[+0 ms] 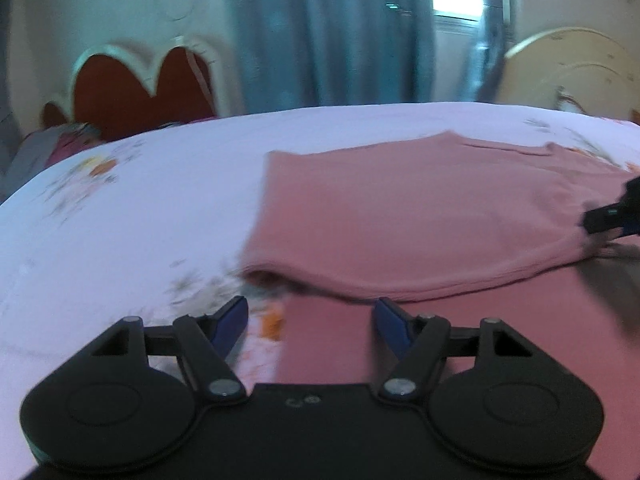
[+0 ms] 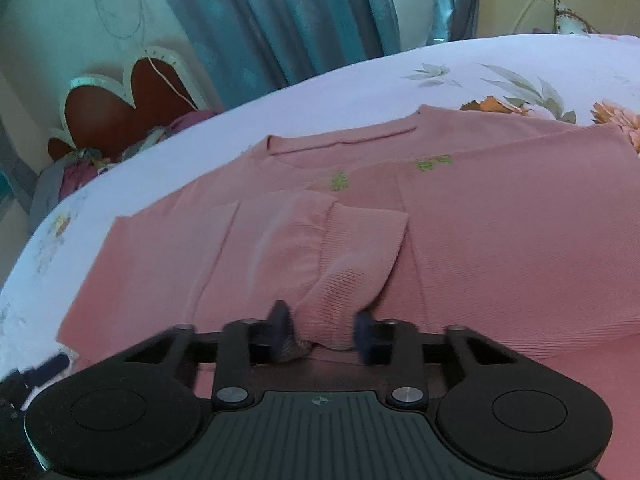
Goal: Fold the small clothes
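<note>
Right wrist: cuff pinched, left free

Right tongs point(image 2: 322, 330) pinch the ribbed sleeve cuff point(image 2: 352, 248) of the pink sweater point(image 2: 500, 240), which lies flat on the bed point(image 2: 320, 92). Left tongs point(image 1: 310, 322) are spread at the sweater's folded left edge, bare sheet to their left. Green marks near the collar show only in right view. Curtain point(image 2: 280, 20) behind.
</note>
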